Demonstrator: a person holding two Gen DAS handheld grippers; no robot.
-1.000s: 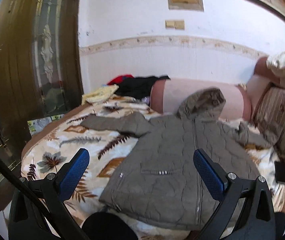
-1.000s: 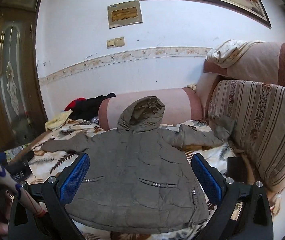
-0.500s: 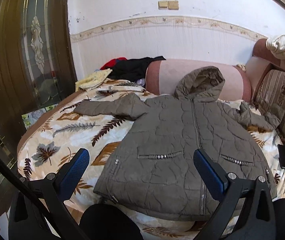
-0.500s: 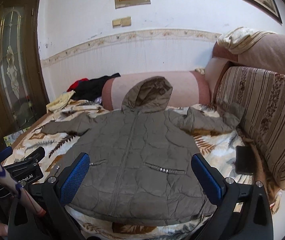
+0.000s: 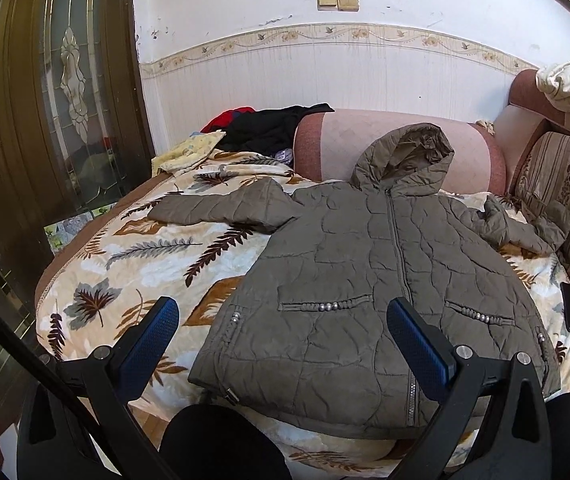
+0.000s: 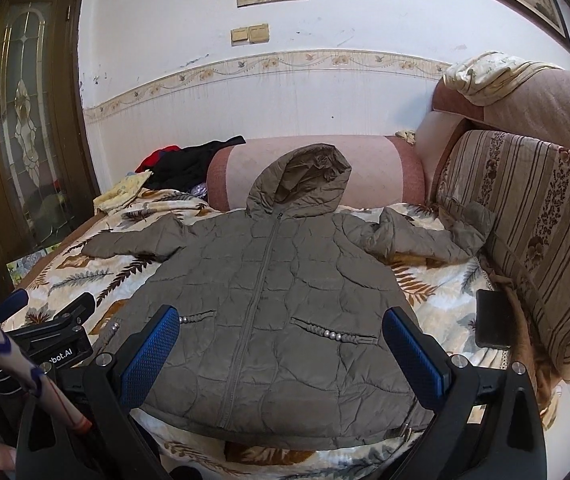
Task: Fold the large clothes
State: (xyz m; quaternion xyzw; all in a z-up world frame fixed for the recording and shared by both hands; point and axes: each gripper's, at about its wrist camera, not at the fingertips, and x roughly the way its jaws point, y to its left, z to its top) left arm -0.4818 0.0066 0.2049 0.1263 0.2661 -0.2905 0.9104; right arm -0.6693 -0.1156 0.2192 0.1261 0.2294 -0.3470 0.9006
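Left wrist view: left gripper, jaws spread wide, empty, above the hem of an olive quilted jacket lying flat, zipped, on a leaf-print bedspread. Right wrist view: right gripper, jaws likewise apart, empty; jacket hood against pink bolster.

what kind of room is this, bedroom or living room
Most likely a bedroom at home. A bed with a leaf-print blanket fills the view, a bolster lies along the wall, and spare clothes are piled beside it. The jacket lies spread flat on the blanket.
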